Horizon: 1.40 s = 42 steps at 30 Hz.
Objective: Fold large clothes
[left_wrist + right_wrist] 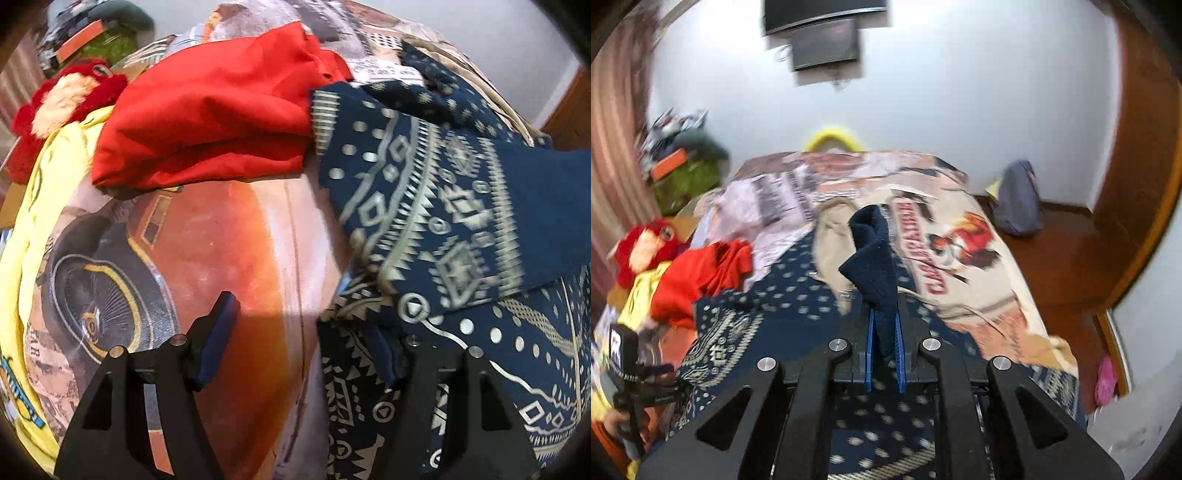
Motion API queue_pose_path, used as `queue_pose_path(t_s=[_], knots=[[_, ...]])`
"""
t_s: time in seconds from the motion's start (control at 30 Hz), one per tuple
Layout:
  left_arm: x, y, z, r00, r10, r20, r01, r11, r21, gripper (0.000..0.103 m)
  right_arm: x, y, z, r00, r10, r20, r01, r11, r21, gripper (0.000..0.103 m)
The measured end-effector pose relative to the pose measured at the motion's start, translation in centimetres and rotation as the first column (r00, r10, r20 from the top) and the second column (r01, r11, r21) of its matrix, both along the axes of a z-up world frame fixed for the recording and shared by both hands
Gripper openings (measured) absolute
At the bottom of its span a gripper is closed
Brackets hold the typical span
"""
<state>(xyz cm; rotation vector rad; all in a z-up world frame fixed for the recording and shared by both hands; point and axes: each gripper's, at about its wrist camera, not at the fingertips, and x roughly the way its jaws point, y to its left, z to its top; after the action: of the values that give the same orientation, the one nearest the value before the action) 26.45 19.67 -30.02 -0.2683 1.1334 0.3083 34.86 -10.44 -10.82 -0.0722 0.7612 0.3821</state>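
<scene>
A large navy garment with a cream pattern (443, 206) lies across the right side of the bed. My left gripper (301, 336) stands open just above the bedspread (229, 251). Its right finger (386, 356) is over the garment's left edge and its left finger (218, 339) is over bare bedspread. In the right wrist view my right gripper (884, 321) is shut on a plain navy end of the garment (875, 258), which sticks up from the jaws above the spread-out body (798, 295). In the left wrist view, that raised part crosses from the right, blurred.
A crumpled red garment (207, 110) and a yellow one (22, 258) lie at the bed's left, with a red plush toy (55, 99) beyond. A beige garment (831, 240) lies past the navy one. Wooden floor (1052, 258) and a grey bag (1019, 199) are right of the bed.
</scene>
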Motion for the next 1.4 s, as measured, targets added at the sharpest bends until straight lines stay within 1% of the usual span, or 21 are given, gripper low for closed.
queue_pose_path(t_s=[0.1,0.13,0.27,0.33,0.43,0.57,0.63,0.67,0.8,0.9,0.93,0.97,1.03,1.17,1.2,1.27,1.33,1.4], knots=[[-0.3,0.9,0.1,0.998,0.056,0.023,-0.056,0.998,0.0,0.076,0.1,-2.0,-2.2,0.997,-0.038,-0.067,0.038,0.999,0.007,0.008],[-0.3,1.0,0.1,0.997,0.066,0.028,-0.066,0.998,0.001,0.078,0.1,-2.6,-3.5,0.994,-0.044,-0.104,0.044,0.999,0.001,0.008],[-0.7,1.4,0.0,0.995,0.093,0.033,-0.093,0.996,-0.015,0.079,-0.1,-4.2,-7.6,0.975,-0.057,-0.216,0.057,0.998,-0.007,0.008],[-0.7,1.4,-0.1,0.995,0.098,0.029,-0.097,0.995,-0.018,0.079,-0.2,-5.3,-9.4,0.961,-0.064,-0.268,0.069,0.998,0.007,0.009],[-0.5,1.1,-0.3,0.996,0.087,0.014,-0.087,0.996,0.002,0.082,-0.2,-6.4,-10.9,0.942,-0.071,-0.328,0.085,0.996,0.03,0.009],[-0.4,0.8,-0.2,0.998,0.058,-0.004,-0.058,0.998,0.023,0.082,-0.5,-7.5,-11.9,0.924,-0.08,-0.374,0.095,0.995,0.022,0.01],[-0.7,0.5,0.0,0.999,0.041,-0.014,-0.04,0.999,0.037,0.082,-0.7,-7.6,-12.2,0.915,-0.082,-0.395,0.088,0.996,-0.003,0.012],[-0.8,0.4,0.1,0.999,0.033,-0.021,-0.032,0.998,0.045,0.082,-0.9,-7.7,-12.2,0.914,-0.087,-0.397,0.085,0.996,-0.022,0.014],[-1.6,-0.4,1.1,0.999,-0.015,-0.043,0.02,0.993,0.113,0.082,-1.7,-7.8,-11.6,0.913,-0.108,-0.393,0.073,0.992,-0.101,0.021],[-2.4,-1.0,2.7,0.998,-0.059,-0.032,0.063,0.987,0.147,0.082,-2.3,-8.4,-10.5,0.921,-0.113,-0.374,0.075,0.991,-0.115,0.027],[-2.5,-1.1,3.1,0.997,-0.068,-0.026,0.071,0.986,0.154,0.082,-2.6,-8.8,-9.9,0.926,-0.117,-0.36,0.081,0.99,-0.113,0.031],[-2.7,-1.5,3.9,0.996,-0.083,-0.014,0.084,0.982,0.166,0.082,-2.8,-9.0,-9.4,0.93,-0.119,-0.349,0.086,0.99,-0.11,0.035],[-2.9,-2.0,5.2,0.994,-0.106,0.006,0.103,0.978,0.183,0.082,-3.3,-9.8,-7.9,0.942,-0.131,-0.309,0.104,0.989,-0.101,0.039],[-2.7,-3.4,8.6,0.986,-0.148,0.077,0.129,0.97,0.207,0.082,-3.8,-10.9,-5.0,0.958,-0.155,-0.239,0.141,0.987,-0.076,0.043],[-2.5,-3.9,9.5,0.983,-0.158,0.099,0.135,0.969,0.208,0.082,-3.8,-11.1,-4.3,0.962,-0.161,-0.222,0.15,0.986,-0.069,0.044],[-1.9,-4.6,11.0,0.975,-0.176,0.136,0.146,0.968,0.203,0.082,-3.9,-11.8,-2.7,0.966,-0.182,-0.182,0.174,0.983,-0.055,0.05],[-1.2,-5.4,12.3,0.965,-0.197,0.17,0.162,0.966,0.201,0.082,-4.2,-12.9,-1.2,0.969,-0.211,-0.129,0.207,0.977,-0.038,0.052],[-0.1,-6.6,13.7,0.953,-0.224,0.205,0.183,0.962,0.203,0.082,-4.3,-13.4,-0.3,0.967,-0.232,-0.105,0.23,0.973,-0.034,0.055]])
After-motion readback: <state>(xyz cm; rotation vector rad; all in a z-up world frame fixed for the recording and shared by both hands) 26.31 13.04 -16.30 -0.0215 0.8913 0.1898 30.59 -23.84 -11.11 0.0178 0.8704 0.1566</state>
